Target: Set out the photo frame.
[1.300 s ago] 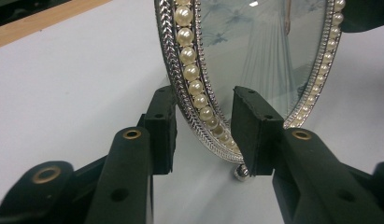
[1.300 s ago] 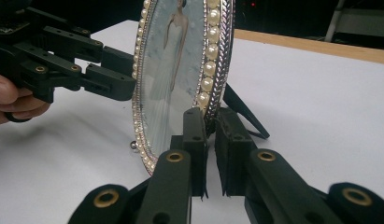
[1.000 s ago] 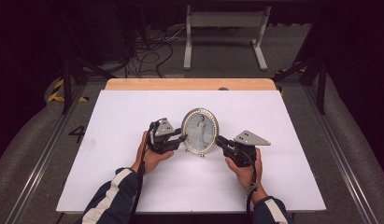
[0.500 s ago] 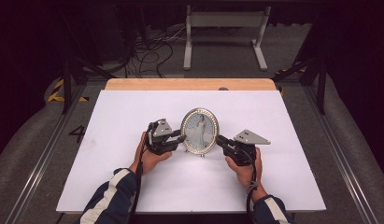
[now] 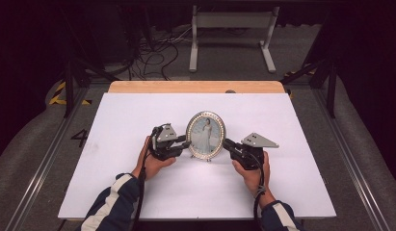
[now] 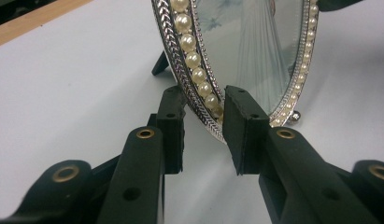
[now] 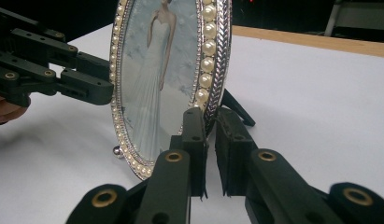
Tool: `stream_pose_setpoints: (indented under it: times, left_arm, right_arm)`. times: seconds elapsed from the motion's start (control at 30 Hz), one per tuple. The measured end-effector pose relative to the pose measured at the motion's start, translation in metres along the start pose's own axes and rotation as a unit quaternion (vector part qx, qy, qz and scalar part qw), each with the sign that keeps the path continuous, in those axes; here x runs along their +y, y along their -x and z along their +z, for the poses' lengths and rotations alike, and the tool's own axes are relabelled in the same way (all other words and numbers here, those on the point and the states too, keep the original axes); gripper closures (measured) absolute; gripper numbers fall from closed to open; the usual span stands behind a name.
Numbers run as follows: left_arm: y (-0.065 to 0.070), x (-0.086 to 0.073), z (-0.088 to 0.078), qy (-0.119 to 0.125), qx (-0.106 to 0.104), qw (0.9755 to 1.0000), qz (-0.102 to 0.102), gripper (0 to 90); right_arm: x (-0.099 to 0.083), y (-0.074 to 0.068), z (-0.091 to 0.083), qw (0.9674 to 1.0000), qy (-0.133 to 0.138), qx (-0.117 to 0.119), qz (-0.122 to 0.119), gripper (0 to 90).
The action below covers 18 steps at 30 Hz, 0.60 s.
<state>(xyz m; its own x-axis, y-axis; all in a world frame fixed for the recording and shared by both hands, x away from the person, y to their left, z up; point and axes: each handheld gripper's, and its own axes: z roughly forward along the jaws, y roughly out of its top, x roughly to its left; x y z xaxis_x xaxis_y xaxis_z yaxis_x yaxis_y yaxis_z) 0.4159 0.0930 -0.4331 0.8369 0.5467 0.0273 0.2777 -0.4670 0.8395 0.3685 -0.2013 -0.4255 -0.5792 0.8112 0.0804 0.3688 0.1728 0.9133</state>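
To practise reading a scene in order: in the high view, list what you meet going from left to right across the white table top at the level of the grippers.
Bare white table → left hand → left gripper → oval pearl-rimmed picture frame → right gripper → right hand.

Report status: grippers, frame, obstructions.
Right gripper shut on oval frame rim. Left gripper jaws astride opposite rim, closing, gap showing. Frame upright on white table. Nothing obstructing.

Picture frame (image 6: 255, 56) top cut off, rear stand (image 6: 160, 64) mostly hidden — perhaps black
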Motion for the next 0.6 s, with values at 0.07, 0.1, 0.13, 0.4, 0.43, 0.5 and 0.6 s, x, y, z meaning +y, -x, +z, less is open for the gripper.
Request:
stream_pose_setpoints:
  times: [0.07, 0.1, 0.13, 0.4, 0.43, 0.5, 0.6]
  left_arm:
    - [0.0003, 0.0000, -0.0003, -0.003, 0.000, 1.0000, 0.003, 70.2]
    - [0.0008, 0.0000, -0.0004, -0.005, 0.002, 1.0000, 0.002, 70.2]
    - [0.0009, 0.0001, -0.0005, -0.007, 0.002, 1.0000, 0.004, 70.2]
    - [0.0015, -0.0009, -0.0011, -0.007, -0.003, 1.0000, 0.000, 70.7]
    - [0.0011, -0.0011, -0.0011, -0.006, -0.005, 1.0000, 0.000, 70.7]
    - [0.0007, -0.0014, -0.0011, -0.006, -0.007, 1.0000, 0.000, 70.8]
    - [0.0009, -0.0015, -0.0020, -0.008, -0.007, 0.9999, 0.004, 70.8]
  right_arm:
    - [0.0001, 0.0001, 0.0002, 1.0000, -0.001, 0.001, 0.001, 82.8]
    - [0.0002, 0.0003, 0.0004, 1.0000, 0.000, 0.001, 0.001, 82.8]
    - [0.0001, 0.0003, 0.0006, 1.0000, 0.000, 0.001, 0.002, 82.8]
    - [0.0007, 0.0008, 0.0019, 1.0000, 0.000, -0.001, 0.003, 82.7]
    - [0.0008, 0.0011, 0.0020, 1.0000, 0.000, -0.001, 0.003, 82.8]
    - [0.0010, 0.0014, 0.0024, 1.0000, 0.000, 0.000, 0.003, 82.8]
    - [0.0019, 0.0013, 0.0031, 1.0000, -0.002, -0.003, 0.000, 82.7]
